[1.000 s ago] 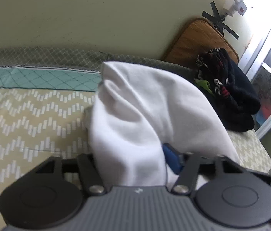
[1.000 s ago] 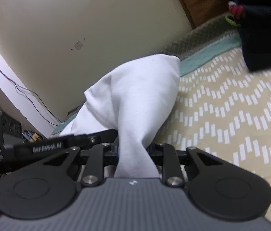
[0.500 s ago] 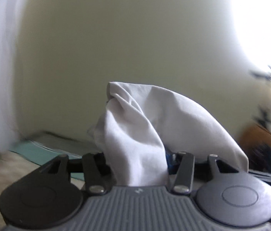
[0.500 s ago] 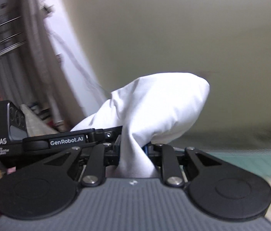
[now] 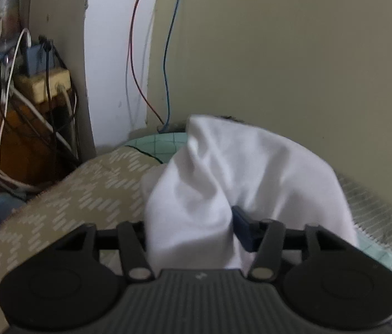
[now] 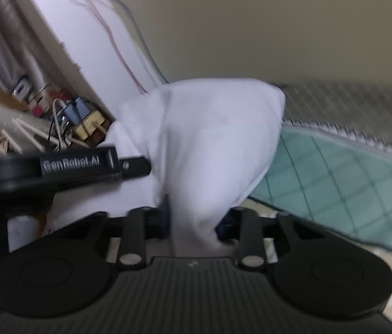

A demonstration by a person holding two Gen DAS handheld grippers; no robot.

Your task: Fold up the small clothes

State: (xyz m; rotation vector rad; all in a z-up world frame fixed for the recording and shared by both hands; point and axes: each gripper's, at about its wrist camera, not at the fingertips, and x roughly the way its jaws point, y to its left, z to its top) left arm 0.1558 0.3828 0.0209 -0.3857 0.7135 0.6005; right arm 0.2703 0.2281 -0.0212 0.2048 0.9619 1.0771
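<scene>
Above the bed (image 5: 90, 192), near its corner by the wall, the white garment (image 5: 223, 183) hangs bunched between both tools. Left gripper (image 5: 196, 239) has its fingers closed on a gathered fold of the cloth; right gripper (image 6: 193, 222) likewise pinches another fold. Tangled cables (image 5: 4, 89) and a power strip (image 5: 42, 86) sit beyond the bed's corner

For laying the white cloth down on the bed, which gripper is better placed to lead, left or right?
Probably the left gripper. Both are shut on the white cloth, but the left view shows open patterned bedspread directly ahead, while the right gripper faces the wall edge and the left gripper's body.
</scene>
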